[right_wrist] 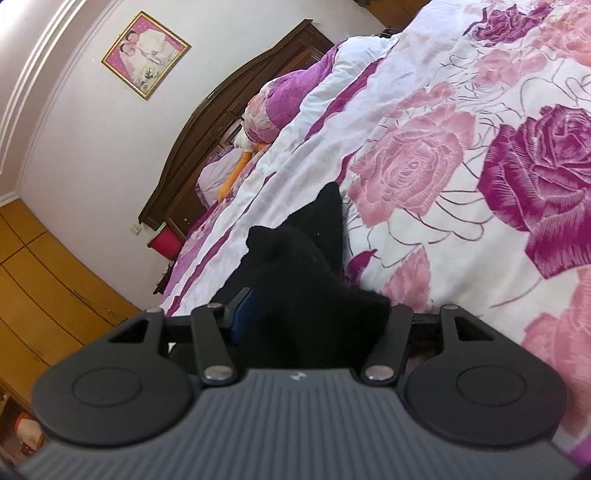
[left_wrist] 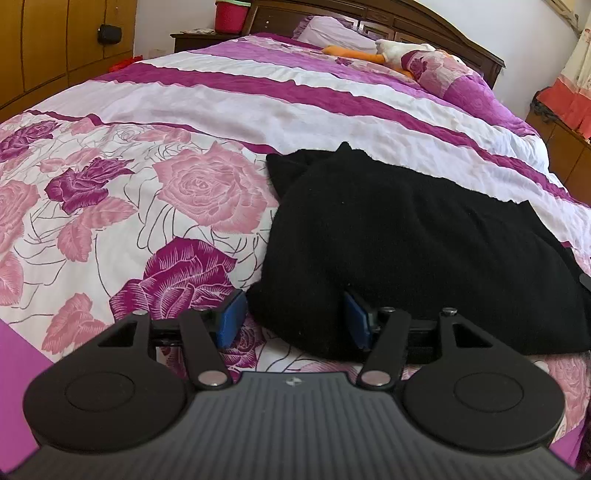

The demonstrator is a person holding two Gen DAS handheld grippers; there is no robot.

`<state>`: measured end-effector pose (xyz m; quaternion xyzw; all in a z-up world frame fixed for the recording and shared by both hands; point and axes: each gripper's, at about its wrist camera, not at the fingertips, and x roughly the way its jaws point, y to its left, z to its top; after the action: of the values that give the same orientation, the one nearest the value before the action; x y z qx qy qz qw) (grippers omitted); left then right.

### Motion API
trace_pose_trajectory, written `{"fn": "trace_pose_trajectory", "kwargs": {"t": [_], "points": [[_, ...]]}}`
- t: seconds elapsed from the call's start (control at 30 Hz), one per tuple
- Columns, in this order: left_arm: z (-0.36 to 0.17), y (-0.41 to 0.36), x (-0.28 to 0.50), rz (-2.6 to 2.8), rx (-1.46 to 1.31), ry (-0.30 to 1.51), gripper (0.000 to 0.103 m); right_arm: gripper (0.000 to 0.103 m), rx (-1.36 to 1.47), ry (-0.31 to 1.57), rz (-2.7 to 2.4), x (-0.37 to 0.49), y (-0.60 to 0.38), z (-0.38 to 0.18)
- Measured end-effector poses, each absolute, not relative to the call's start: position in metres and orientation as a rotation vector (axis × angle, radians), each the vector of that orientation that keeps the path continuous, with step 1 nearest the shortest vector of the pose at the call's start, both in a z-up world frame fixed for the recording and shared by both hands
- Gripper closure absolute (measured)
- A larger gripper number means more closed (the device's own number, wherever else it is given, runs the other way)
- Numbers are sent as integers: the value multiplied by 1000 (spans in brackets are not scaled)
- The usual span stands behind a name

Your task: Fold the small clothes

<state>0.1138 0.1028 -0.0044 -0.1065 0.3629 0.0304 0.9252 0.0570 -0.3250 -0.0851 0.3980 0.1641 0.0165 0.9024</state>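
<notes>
A black knitted garment (left_wrist: 406, 240) lies bunched on the floral bedspread (left_wrist: 166, 192), right of centre in the left wrist view. My left gripper (left_wrist: 295, 317) is open, its blue pads (left_wrist: 232, 314) wide apart, with the garment's near left corner lying between them. In the right wrist view my right gripper (right_wrist: 310, 314) stands with its jaws wide apart and a thick bunch of the black garment (right_wrist: 306, 280) fills the gap between them. The right pad is hidden by the cloth.
The bed has a dark wooden headboard (left_wrist: 424, 26), pillows (left_wrist: 443, 70) and a white-and-orange plush toy (left_wrist: 388, 51) at its far end. A red bucket (left_wrist: 229, 14) stands on a bedside table. Wooden wardrobes (left_wrist: 55, 44) line the left side.
</notes>
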Motion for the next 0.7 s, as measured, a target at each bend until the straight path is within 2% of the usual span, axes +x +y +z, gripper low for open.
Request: {"fn": "trace_pose_trajectory", "kwargs": {"t": [0.7], "points": [[4,105,110,63,-218,785,39,55,825,338,2,74,-326,-85]]}}
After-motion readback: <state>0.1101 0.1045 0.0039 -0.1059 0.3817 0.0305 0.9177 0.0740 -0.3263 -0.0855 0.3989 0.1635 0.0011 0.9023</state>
